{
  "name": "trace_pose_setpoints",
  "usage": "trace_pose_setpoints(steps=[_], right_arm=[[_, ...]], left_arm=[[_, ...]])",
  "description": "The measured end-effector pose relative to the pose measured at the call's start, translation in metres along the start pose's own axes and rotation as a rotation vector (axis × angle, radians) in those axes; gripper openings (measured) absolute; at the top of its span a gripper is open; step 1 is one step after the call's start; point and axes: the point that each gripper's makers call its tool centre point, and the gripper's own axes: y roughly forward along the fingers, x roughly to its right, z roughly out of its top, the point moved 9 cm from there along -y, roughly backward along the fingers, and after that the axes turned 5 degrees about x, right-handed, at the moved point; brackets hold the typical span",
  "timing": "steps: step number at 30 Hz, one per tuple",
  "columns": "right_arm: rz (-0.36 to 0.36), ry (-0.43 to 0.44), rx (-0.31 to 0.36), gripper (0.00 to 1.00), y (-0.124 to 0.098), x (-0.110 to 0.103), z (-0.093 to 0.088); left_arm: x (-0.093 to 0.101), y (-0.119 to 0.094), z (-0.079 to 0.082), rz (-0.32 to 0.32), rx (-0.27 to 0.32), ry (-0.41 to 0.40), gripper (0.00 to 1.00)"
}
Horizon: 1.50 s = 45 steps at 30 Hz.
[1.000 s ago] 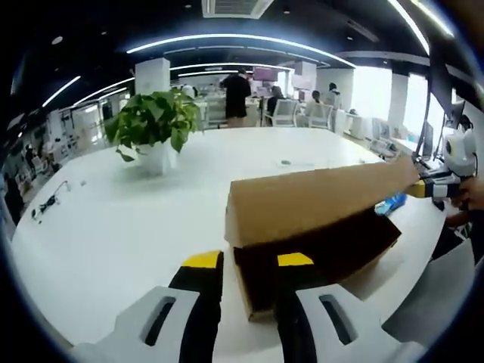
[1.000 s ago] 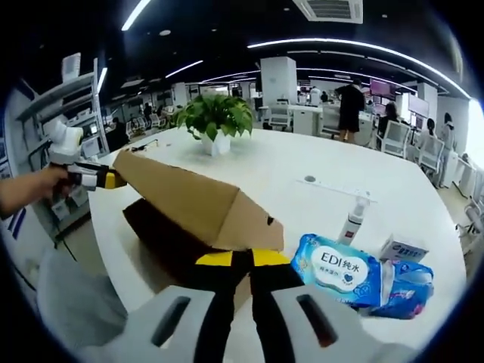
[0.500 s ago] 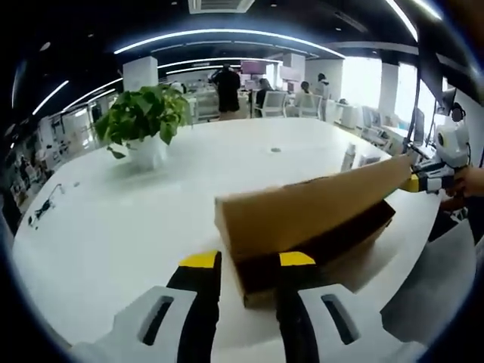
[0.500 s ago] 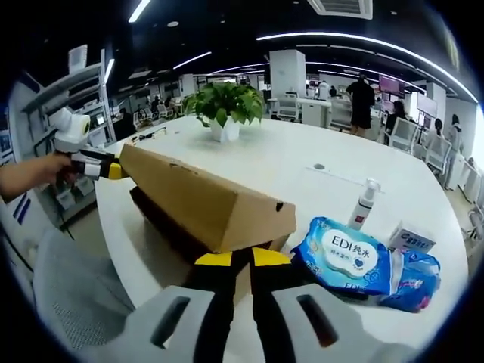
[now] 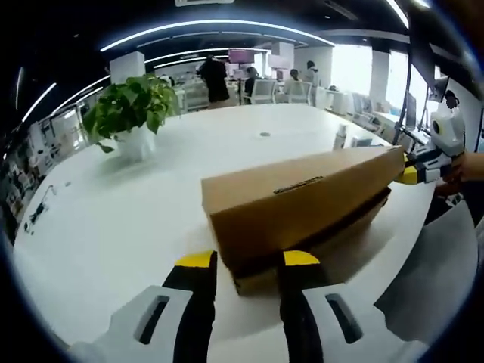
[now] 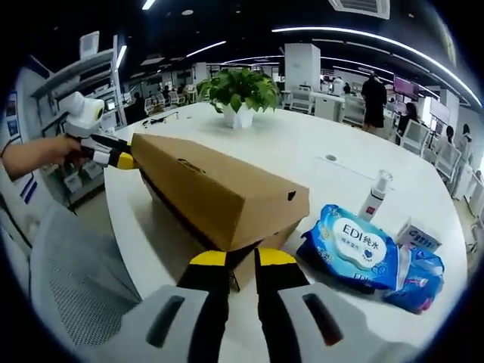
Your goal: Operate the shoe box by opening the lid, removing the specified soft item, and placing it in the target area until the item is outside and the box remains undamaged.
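A brown cardboard shoe box lies lengthwise on a white round tabletop in an open-plan office, its lid down over the body with a dark seam along the side. The left gripper is at one end of the box, its yellow-tipped fingers apart with the box corner just beyond them. The right gripper meets the opposite end, its fingers nearly together at the box's lower corner; whether they pinch the cardboard cannot be told. Beside the box on the tabletop lie a blue pack of wet wipes, a small spray bottle and a small white carton. A potted plant stands well apart.
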Motion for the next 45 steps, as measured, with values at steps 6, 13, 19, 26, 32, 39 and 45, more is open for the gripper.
trace_pose_setpoints(steps=[6,13,19,26,32,39,45], right_arm=[[0.03,-0.001,-0.02,0.16,0.001,-0.003,-0.004],[0.048,0.004,-0.05,0.17,0.006,-0.006,-0.012],[0.06,0.005,-0.081,0.18,0.011,-0.006,-0.021],[0.06,0.01,-0.104,0.18,0.017,-0.006,-0.028],[0.058,0.038,-0.103,0.19,0.015,-0.003,-0.03],[0.068,0.015,-0.079,0.21,0.008,-0.005,-0.019],[0.067,0.01,-0.072,0.2,0.012,-0.006,-0.014]], left_arm=[[0.002,0.005,-0.009,-0.007,-0.036,0.011,0.31],[0.004,0.008,-0.019,-0.015,-0.061,-0.004,0.32],[0.007,0.012,-0.027,-0.026,-0.083,-0.009,0.34],[0.007,0.018,-0.034,-0.034,-0.111,0.0,0.36],[0.005,0.015,-0.036,-0.032,-0.115,-0.022,0.37],[0.006,0.006,-0.026,-0.049,-0.101,0.007,0.38],[0.009,0.01,-0.021,-0.058,-0.105,0.036,0.39]])
